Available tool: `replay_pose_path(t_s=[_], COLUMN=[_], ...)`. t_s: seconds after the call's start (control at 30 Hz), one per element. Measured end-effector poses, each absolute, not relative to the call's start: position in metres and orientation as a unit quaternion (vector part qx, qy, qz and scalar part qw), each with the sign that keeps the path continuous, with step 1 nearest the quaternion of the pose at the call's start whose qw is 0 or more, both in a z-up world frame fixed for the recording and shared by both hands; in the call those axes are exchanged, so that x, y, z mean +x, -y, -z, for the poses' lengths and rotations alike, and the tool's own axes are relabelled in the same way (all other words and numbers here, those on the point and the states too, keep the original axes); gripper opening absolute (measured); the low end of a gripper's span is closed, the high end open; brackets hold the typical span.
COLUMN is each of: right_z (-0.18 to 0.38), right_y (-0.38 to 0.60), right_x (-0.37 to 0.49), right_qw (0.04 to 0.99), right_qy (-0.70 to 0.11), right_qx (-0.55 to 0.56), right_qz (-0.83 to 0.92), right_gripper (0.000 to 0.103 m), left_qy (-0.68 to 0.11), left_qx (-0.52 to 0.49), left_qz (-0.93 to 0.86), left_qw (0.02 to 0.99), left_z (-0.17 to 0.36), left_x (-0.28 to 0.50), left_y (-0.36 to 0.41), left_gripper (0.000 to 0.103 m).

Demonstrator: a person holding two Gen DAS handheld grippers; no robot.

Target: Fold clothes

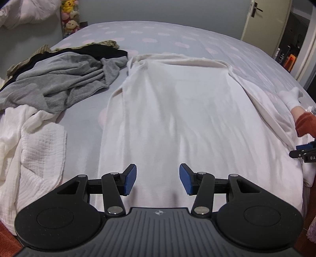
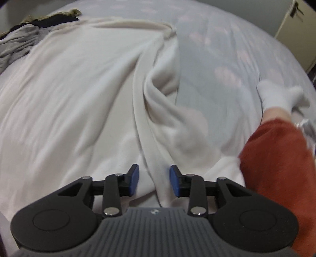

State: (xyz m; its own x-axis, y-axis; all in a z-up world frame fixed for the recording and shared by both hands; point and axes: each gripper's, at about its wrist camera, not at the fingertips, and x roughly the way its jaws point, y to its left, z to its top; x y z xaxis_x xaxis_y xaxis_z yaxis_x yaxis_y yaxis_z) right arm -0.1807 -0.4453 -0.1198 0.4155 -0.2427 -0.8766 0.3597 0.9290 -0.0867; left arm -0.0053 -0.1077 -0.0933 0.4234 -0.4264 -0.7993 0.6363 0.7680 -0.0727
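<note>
A white garment (image 1: 177, 110) lies spread flat on the bed, its right side bunched into a long fold (image 2: 158, 110). My left gripper (image 1: 158, 181) hovers open over the garment's near end with nothing between its blue pads. My right gripper (image 2: 154, 180) is low over the right-hand fold, which runs up between its parted pads; I see no pad pressing the cloth. The right wrist view is blurred by motion. Only the right gripper's tip (image 1: 304, 152) shows at the right edge of the left wrist view.
A pile of grey and dark clothes (image 1: 59, 83) and a white textured cloth (image 1: 29, 148) lie on the left of the pale spotted sheet (image 1: 158, 37). A person's leg in rust-red trousers (image 2: 276, 154) and a white sock (image 2: 276, 94) rests at the right. Plush toys (image 1: 70, 17) hang far left.
</note>
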Motion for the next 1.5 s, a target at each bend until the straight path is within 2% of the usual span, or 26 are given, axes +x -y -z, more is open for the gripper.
replay_pose_path(t_s=[0.03,0.07,0.17,0.63,0.93,1.1,1.2,1.27,1.5], right_z=[0.119,0.115,0.096,0.004,0.030,0.053,0.056,0.050,0.010], right_y=[0.449,0.453,0.466,0.607,0.711,0.745,0.749,0.745,0.702], right_x=[-0.181,-0.183,-0.192,-0.192,-0.182,-0.179,-0.179,-0.181,-0.184], right_qw=[0.839,0.842,0.852,0.855,0.795,0.786,0.789,0.793,0.835], right_qy=[-0.507,-0.499,-0.472,-0.378,-0.408,-0.420,-0.418,-0.414,-0.385], right_qx=[0.065,0.075,0.102,0.155,0.155,0.195,0.198,0.184,0.156], right_qz=[0.185,0.191,0.202,0.319,0.420,0.411,0.405,0.406,0.360], right_gripper=[0.015,0.009,0.003,0.003,0.002,0.004,0.010,0.030,0.032], left_qy=[-0.434,-0.435,-0.439,-0.455,-0.463,-0.471,-0.472,-0.473,-0.472], left_qx=[0.120,0.118,0.119,0.126,0.137,0.139,0.144,0.147,0.142], left_qz=[0.316,0.315,0.314,0.308,0.294,0.283,0.284,0.285,0.298], left_qw=[0.835,0.836,0.833,0.826,0.825,0.824,0.822,0.821,0.817], left_z=[0.094,0.094,0.098,0.106,0.108,0.111,0.112,0.114,0.117], left_x=[-0.005,-0.004,-0.002,0.002,0.008,0.012,0.013,0.013,0.010], left_y=[0.107,0.106,0.107,0.111,0.114,0.115,0.118,0.120,0.126], left_gripper=[0.046,0.046,0.046,0.046,0.046,0.046,0.046,0.046,0.046])
